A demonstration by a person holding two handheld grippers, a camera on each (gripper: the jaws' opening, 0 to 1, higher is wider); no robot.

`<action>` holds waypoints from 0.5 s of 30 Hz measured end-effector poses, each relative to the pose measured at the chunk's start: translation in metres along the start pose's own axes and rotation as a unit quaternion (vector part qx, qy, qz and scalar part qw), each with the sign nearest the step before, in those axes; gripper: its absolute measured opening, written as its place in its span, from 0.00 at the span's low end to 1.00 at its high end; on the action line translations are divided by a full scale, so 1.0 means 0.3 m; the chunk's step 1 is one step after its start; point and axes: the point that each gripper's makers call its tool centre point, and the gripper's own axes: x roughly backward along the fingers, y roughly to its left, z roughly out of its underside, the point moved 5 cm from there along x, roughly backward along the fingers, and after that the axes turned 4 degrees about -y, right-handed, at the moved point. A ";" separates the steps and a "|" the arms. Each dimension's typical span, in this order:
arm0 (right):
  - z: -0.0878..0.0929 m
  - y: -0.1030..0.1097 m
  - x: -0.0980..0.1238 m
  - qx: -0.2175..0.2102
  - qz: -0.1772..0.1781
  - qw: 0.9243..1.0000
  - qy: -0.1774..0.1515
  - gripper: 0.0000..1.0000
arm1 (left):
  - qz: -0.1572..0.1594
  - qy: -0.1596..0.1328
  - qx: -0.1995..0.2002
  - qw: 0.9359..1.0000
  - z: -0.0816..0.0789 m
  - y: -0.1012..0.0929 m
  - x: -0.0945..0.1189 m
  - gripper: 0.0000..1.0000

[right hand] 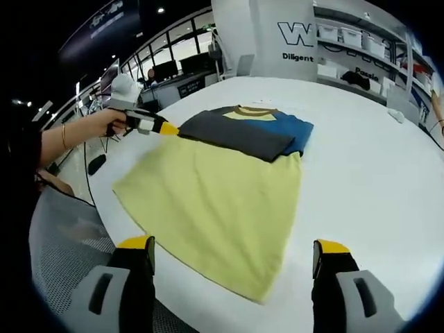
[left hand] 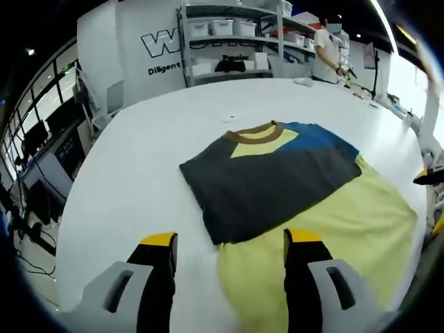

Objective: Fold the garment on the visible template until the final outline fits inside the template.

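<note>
Your shirt (left hand: 277, 180) lies flat on the big white desk (left hand: 125, 180). It is partly folded. The top part is dark grey, with a blue patch (left hand: 316, 137) and a brown collar (left hand: 255, 133) at the far end. The grey part is folded over and lies on top of the yellow part (left hand: 340, 229). The yellow part spreads out toward you and reaches near the desk edge.

In the left gripper view, your left gripper (left hand: 229, 253) is low at the near end of the shirt. Its jaws are wide apart and hold nothing. One jaw is over the bare desk, just beside the grey corner. The other jaw is over the yellow part.

In the right gripper view, your right gripper (right hand: 232, 260) hangs over the near edge of the desk (right hand: 374, 173). Its jaws are wide apart too, with nothing in them. The yellow corner of the shirt (right hand: 215, 201) sits between them, a bit further on. You can see your left gripper (right hand: 163, 127) here as well, held in your hand (right hand: 114, 123). Its yellow tip is right at the grey corner of the shirt.

Far off there are shelves (left hand: 229, 41) with white boxes, a white wall with a big letter W (left hand: 156, 45), and a person (left hand: 326, 48) at the far side of the desk.
</note>
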 end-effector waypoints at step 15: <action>-0.006 0.004 0.000 -0.008 -0.004 1.000 -0.007 0.96 | 0.034 -0.011 -0.005 0.999 0.010 -0.071 0.133 0.99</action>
